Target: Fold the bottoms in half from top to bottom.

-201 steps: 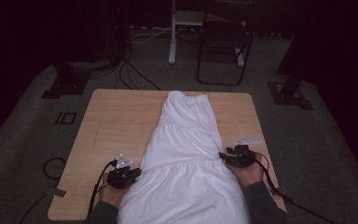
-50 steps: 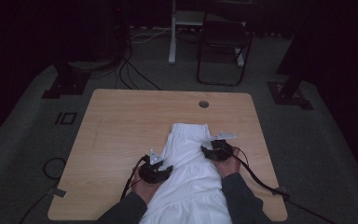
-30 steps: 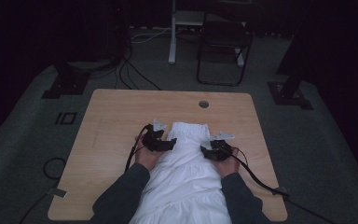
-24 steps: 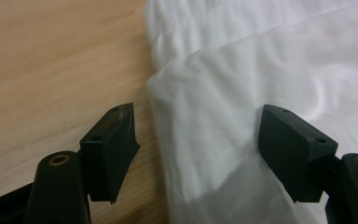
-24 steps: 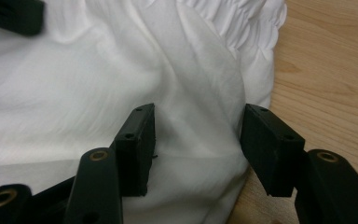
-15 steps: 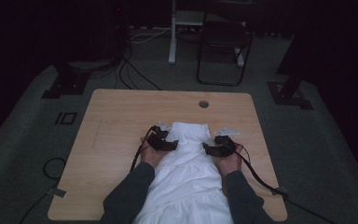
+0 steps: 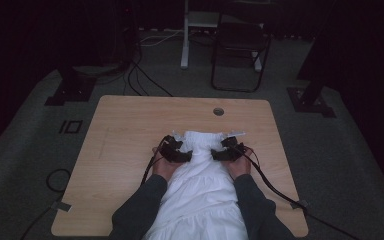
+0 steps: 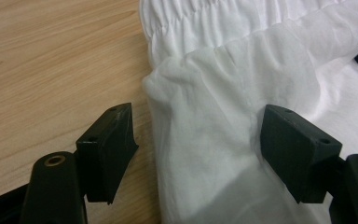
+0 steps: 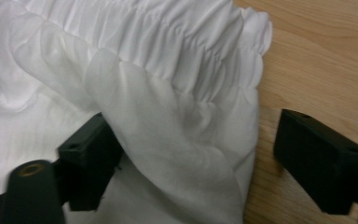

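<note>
1. A white gathered-fabric garment [image 7: 203, 175] lies folded on the light wooden bench [image 7: 120, 150], toward its near edge.
2. The left gripper [image 8: 196, 149] has its jaws wide apart, straddling the garment's folded corner.
3. The right gripper [image 9: 191, 158] is likewise spread wide over the opposite corner.

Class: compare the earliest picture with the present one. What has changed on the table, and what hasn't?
The white gathered cloth garment, once stretched to the far edge, now lies folded back towards the person. Both grippers, left and right, moved inward and now stand open. The wooden table stayed put.
</note>
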Demonstrator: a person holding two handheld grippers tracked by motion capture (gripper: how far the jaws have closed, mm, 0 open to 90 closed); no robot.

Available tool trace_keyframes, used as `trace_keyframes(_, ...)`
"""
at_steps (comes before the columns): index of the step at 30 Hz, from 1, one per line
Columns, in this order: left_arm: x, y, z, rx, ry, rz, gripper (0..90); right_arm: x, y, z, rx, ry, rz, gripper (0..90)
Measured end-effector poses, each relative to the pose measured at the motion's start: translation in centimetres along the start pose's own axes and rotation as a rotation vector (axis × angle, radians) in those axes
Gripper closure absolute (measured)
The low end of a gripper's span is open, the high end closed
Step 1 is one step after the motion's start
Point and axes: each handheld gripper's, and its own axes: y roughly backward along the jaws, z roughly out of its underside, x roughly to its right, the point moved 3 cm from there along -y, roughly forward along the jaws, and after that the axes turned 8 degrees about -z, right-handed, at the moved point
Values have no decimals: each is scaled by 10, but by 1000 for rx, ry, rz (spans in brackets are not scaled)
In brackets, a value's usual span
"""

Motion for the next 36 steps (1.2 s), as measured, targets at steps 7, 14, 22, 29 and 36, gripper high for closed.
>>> trace_keyframes(7,9,4,-3,-13,-12,39,546,-8,4,-1,16,7,-43,633)
trace_keyframes(14,8,4,-4,-22,28,121,837,-8,4,-4,13,6,-120,837)
trace_keyframes(22,-20,35,-41,111,62,148,841,-4,34,-43,131,35,-188,839)
trace_keyframes(29,-46,83,-95,267,40,112,842,-6,70,-96,256,67,-217,837)
trace_keyframes(36,-65,115,-131,345,22,71,841,-18,96,-140,347,117,-184,833)
